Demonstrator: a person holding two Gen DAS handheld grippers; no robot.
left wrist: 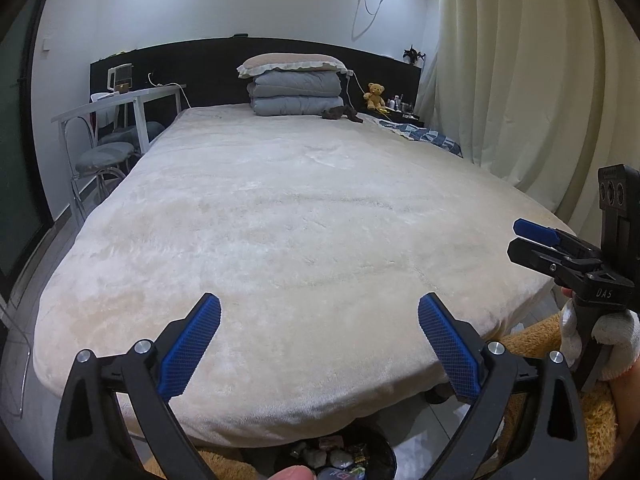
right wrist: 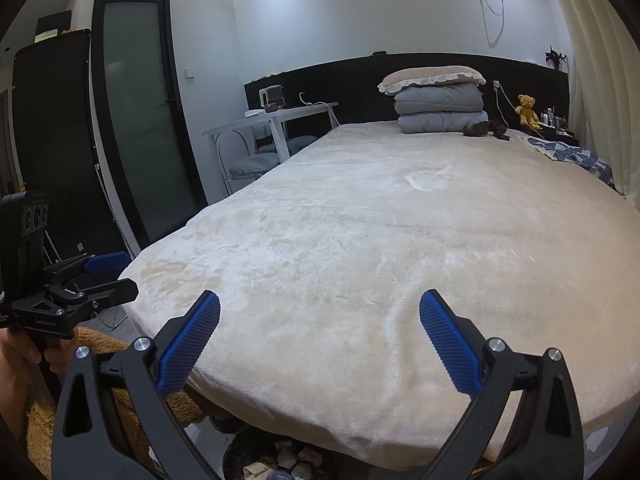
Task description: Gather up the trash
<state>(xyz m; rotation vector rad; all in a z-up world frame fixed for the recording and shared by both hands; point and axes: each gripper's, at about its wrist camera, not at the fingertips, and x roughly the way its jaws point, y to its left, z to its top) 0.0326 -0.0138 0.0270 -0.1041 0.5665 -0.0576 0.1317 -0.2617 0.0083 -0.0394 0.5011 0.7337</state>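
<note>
Left gripper (left wrist: 319,312): jaws spread, nothing between them, held over the foot of the bed (left wrist: 280,208). Right gripper (right wrist: 319,310): likewise spread and empty, beside it. Bin (left wrist: 340,458) with wrappers and crumpled trash: on the floor below the bed's foot edge.

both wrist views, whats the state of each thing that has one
left gripper: open, empty
right gripper: open, empty
black trash bin: on the floor, holds wrappers
grey folded quilt: folded, stacked
beige frilled pillow: atop the quilt
cream curtain: drawn
</note>
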